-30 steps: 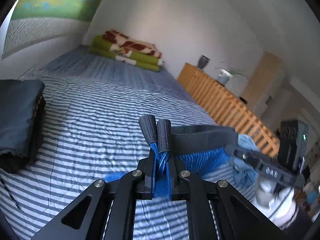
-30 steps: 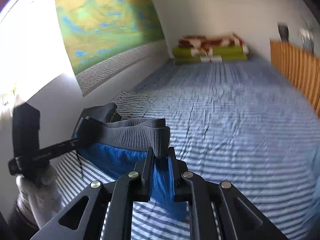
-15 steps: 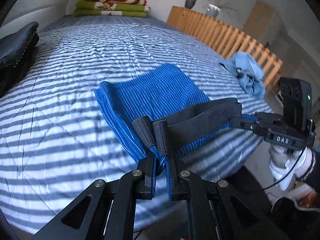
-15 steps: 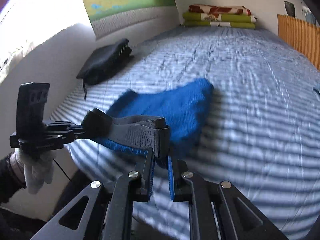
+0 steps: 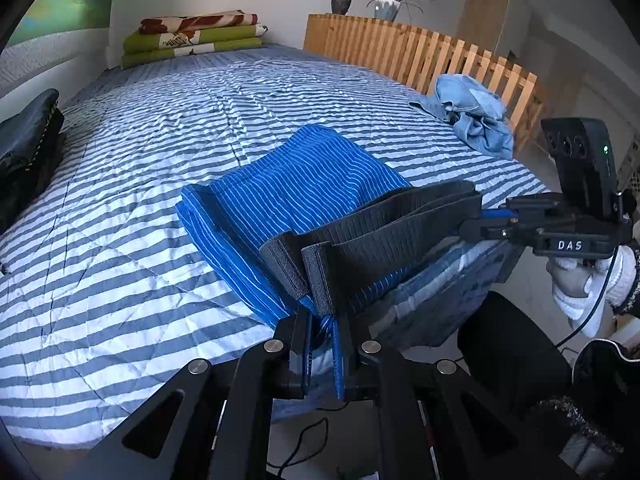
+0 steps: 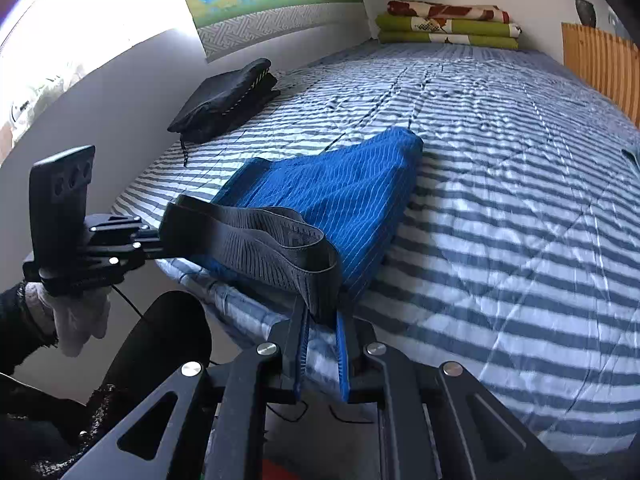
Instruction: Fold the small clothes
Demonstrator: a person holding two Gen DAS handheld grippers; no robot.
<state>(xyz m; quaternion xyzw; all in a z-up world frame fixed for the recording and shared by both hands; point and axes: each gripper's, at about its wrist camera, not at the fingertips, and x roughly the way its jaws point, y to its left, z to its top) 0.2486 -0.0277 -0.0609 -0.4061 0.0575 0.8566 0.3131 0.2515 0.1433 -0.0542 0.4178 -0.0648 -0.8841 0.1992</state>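
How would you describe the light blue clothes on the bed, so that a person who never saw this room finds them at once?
Start at the big bed with the grey and white striped cover and follow its side along the wooden slat rail. Near that rail's end lies a crumpled pale blue garment. Unlike the deep blue striped shorts spread flat at the near edge, it is faded, plain and bunched in a heap.

The right tongs [image 6: 321, 320] at 6 o'clock pinch one end of the grey elastic waistband [image 6: 256, 236] of the blue white-pinstriped underwear [image 6: 344, 196]. The left tongs [image 6: 154, 236] at 9 o'clock grip the other end. The blue body lies on the grey-and-white striped bed [image 6: 500, 208]. A folded black garment [image 6: 228, 100] sits at 11 o'clock.
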